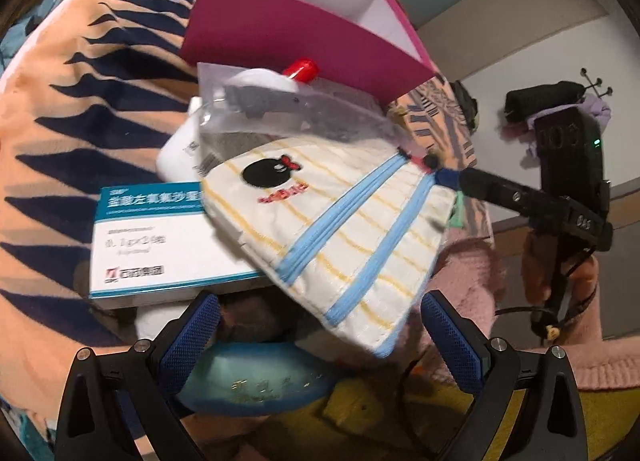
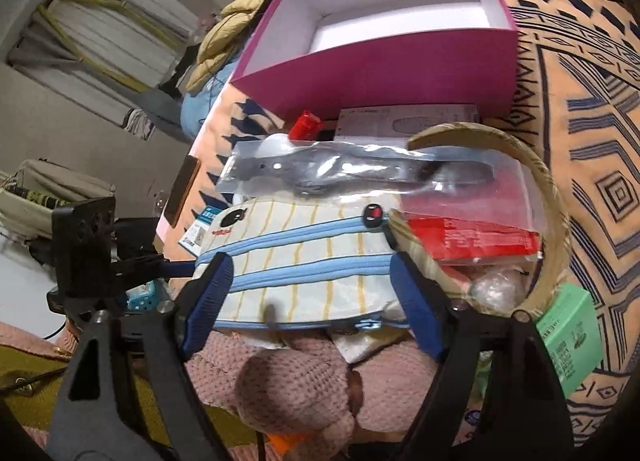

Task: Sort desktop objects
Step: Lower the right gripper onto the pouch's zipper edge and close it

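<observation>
A white pouch with yellow stripes and blue zippers (image 1: 332, 229) (image 2: 304, 261) lies on the pile in front of both grippers. My right gripper (image 2: 312, 297) is open, with a finger at each side of the pouch; its fingertip (image 1: 452, 177) touches the zipper-pull end. My left gripper (image 1: 320, 341) is open with nothing gripped, just short of the pouch's near corner, and shows at the pouch's left end (image 2: 172, 265). Behind the pile stands a magenta box (image 1: 304, 33) (image 2: 384, 69), white inside.
A teal-and-white medicine box (image 1: 160, 237), a clear bag with a dark strap (image 2: 360, 173), a red-capped bottle (image 2: 305, 125), a wooden hoop (image 2: 548, 197), a red packet (image 2: 472, 237), a green box (image 2: 568, 337) and a pink knit item (image 2: 296, 381) crowd the orange patterned cloth (image 2: 580, 121).
</observation>
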Motion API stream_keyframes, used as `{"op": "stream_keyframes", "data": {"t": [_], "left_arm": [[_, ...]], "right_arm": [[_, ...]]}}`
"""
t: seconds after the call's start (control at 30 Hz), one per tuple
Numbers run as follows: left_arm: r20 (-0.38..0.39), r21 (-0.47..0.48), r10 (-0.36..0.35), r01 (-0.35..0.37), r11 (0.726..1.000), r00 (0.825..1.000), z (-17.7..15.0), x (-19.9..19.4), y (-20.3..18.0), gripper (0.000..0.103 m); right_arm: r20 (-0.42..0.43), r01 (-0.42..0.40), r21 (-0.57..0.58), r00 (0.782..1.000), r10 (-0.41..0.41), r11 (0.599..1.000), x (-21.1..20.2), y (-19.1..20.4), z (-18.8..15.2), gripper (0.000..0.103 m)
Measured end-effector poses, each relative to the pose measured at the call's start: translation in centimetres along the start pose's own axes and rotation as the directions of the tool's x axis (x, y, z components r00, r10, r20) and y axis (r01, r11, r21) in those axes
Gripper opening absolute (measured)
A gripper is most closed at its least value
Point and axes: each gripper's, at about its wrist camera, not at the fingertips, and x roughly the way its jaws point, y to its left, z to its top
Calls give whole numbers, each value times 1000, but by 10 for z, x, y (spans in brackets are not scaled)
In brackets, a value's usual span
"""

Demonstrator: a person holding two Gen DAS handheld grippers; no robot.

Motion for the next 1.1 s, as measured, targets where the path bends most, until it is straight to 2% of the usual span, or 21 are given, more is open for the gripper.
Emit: {"op": "stream_keyframes", "data": {"t": [0.1,0.23,0.4,0.5,0.6,0.67,0.73,0.83,1.1], "left_arm": [[-19,-27,-37,36,999,999,4,8,0,102],[-32,-53,-47,45,998,998,6,16,1,102],[-16,-114,-42,40,993,999,11,18,12,96],[-12,-147,-19,17,989,1000,14,19,19,87],[0,-158,-22,22,987,1000,17,19,20,78],[0,-155,-13,13,988,1000,17,19,21,68],[1,-154,-8,8,988,1000,17,19,20,59],[10,-159,-2,3,987,1000,15,15,20,57],[67,-100,36,-30,995,997,13,-6,7,55]], "right_arm": [[3,-22,36,1000,22,999,-4,-8,0,82],[-21,-17,96,1000,19,995,1,-20,0,83],[-33,-129,203,990,139,971,20,-41,4,83],[-36,-164,238,984,177,957,30,-46,6,83],[-34,-131,181,990,139,975,30,-36,9,78],[-36,-96,150,994,102,984,29,-31,8,67],[-35,-64,123,997,69,990,28,-28,6,47],[-28,-39,85,999,42,996,24,-23,1,43],[21,14,-66,1000,-13,998,6,7,-8,40]]}}
